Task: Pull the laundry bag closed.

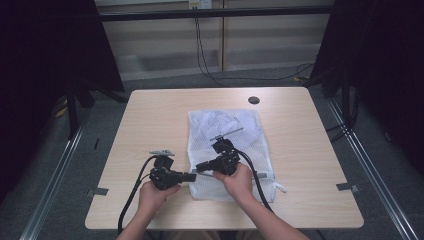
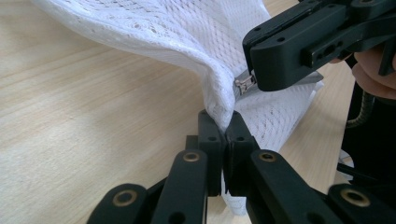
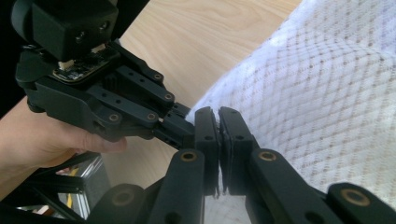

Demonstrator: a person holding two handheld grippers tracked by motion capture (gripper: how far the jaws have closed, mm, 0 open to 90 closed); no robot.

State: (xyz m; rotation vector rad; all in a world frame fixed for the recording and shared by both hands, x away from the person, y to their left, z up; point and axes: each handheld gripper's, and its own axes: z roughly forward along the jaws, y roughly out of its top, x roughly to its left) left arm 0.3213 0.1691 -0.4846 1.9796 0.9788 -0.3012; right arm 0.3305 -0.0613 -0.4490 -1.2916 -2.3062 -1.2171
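Note:
A white mesh laundry bag [image 1: 235, 137] lies flat on the middle of the wooden table [image 1: 150, 120]. My left gripper [image 1: 193, 176] meets its near left corner from the left. In the left gripper view the gripper [image 2: 222, 122] is shut on a fold of the bag's mesh edge [image 2: 219, 100]. My right gripper [image 1: 200, 167] comes in from the right at the same corner. It is shut on the metal zipper pull [image 2: 243, 85], which pokes out from between its jaws. In the right gripper view the gripper [image 3: 218, 116] is closed, tip to tip with the left gripper [image 3: 180, 119], beside the mesh [image 3: 322, 98].
A small dark round hole cover [image 1: 254, 100] sits near the table's far edge. The bag's white zipper tail [image 1: 280, 188] lies at its near right corner. Black cables trail from both grippers toward the near edge. Bare wood surrounds the bag on all sides.

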